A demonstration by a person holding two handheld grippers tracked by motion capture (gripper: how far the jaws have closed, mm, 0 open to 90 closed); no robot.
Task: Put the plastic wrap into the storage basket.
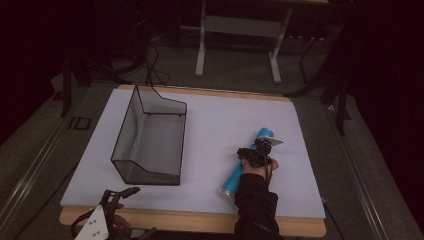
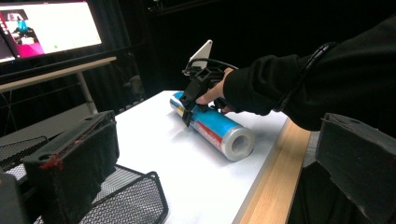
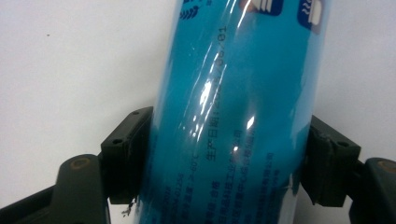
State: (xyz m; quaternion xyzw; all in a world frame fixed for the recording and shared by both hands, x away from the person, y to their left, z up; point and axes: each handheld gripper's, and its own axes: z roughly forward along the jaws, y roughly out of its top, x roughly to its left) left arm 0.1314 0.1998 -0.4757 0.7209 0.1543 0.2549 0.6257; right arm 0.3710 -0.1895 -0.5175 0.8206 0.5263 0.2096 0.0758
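Observation:
A blue plastic-wrapped roll (image 1: 234, 179) lies on the white table top (image 1: 215, 120), at the right, its long axis running towards the far right. My right gripper (image 1: 256, 153) comes down over the middle of it. In the right gripper view both black pads (image 3: 128, 154) press the sides of the roll (image 3: 238, 107). The left gripper view shows the roll (image 2: 219, 131) lying flat, with its hollow end facing the camera and the right gripper (image 2: 189, 109) on it. My left gripper (image 1: 120, 194) hangs open at the table's front left edge, nothing between its fingers (image 2: 70, 163).
A black wire-mesh basket (image 1: 127, 130) stands on the left half of the table and is empty; its mesh (image 2: 126, 200) lies right below the left gripper. The table has a wooden front edge (image 1: 200, 221). A lit monitor (image 2: 46, 28) stands beyond the table. Cables (image 1: 155, 70) lie on the floor behind.

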